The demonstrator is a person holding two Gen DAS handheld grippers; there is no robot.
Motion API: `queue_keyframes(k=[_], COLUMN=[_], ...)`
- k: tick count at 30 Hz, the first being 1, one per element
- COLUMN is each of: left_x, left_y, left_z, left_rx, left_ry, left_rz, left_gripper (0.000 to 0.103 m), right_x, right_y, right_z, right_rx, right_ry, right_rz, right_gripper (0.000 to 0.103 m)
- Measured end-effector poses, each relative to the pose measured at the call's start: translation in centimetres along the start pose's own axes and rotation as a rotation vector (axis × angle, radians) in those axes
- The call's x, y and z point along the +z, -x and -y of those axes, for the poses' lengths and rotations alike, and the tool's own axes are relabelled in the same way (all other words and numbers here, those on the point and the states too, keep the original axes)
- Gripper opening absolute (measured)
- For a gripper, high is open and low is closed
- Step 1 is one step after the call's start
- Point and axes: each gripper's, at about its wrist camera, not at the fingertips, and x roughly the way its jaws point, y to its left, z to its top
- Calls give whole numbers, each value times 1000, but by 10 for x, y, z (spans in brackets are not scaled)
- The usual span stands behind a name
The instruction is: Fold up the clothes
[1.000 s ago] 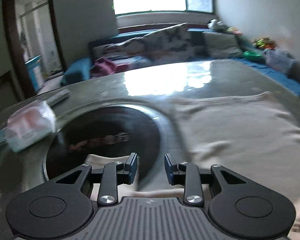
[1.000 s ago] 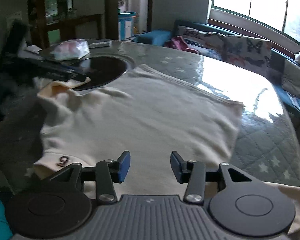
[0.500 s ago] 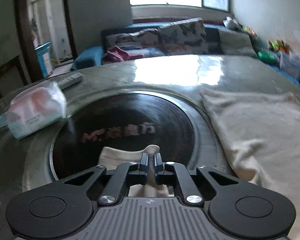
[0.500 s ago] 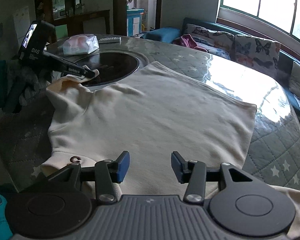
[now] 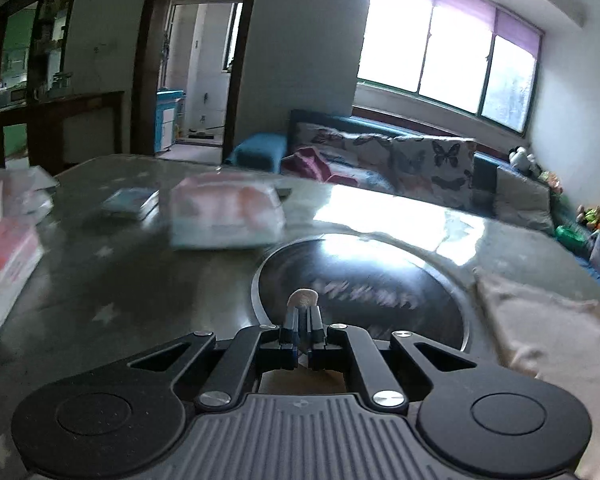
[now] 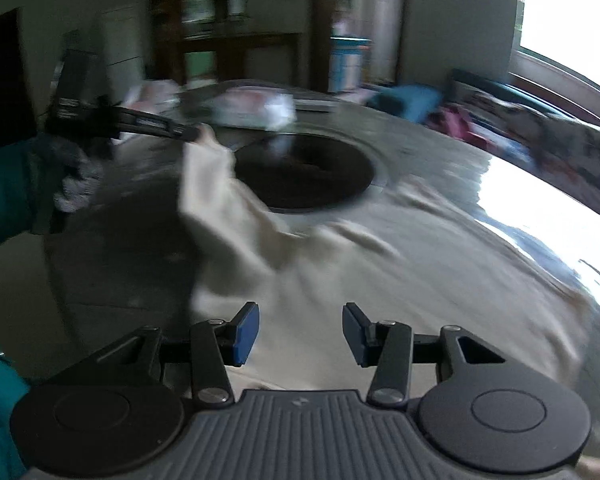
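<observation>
**One sleeve pinched, one pair of tongs empty**

Both views are blurred. The left gripper (image 5: 302,317) is clamped tight on a cream sleeve (image 6: 216,184), its tip poking out just past the fingertips. That sleeve hangs raised off the table (image 5: 140,280), left of the right gripper (image 6: 300,330), whose jaws gape wide and hold nothing, above the cream sweatshirt (image 6: 400,280) spread just ahead.
</observation>
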Motion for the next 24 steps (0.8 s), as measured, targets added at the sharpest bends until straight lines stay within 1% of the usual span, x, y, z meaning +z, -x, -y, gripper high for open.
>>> queue_keyframes(k=[3,7,10,11,12,14,16,17,18,22,24], left_x=[-10,-13,-13,-14,-16,-21,-27,-27,-26,-22,-18], left_y=[-2,3,6,6,4,1,-2,-3,-2,-5,-4], left_z=[-10,-12,-17,-18,-18,-18,-20,-21,-22,-23,-23], left_rx=[19,36,42,46,54,67,67,61,64,118,126], left_ry=[11,10,22,19,6,-14,-12,-6,-2,2,17], left_rz=[-18,25,45,43,31,7,-10,-11,-5,-16,-15], left_gripper=[4,4,4,4,4,4,4,8,9,9,9], right_x=[11,20,18,16,14,13,13,13,14,13,9], right_y=[-17,-44,-64,-67,-68,-66,-60,-57,-52,-35,-24], right_z=[-16,-34,-43,-45,-47,-51,-53,-52,-50,-39,-30], right_rx=[59,118,149,164,175,187,203,205,197,153,119], right_ry=[63,113,108,106,108,118,115,113,110,84,66], right_rz=[-5,-30,-73,-84,-85,-79,-71,-66,-58,-32,-22], right_gripper=[47,47,47,48,52,51,50,50,50,51,51])
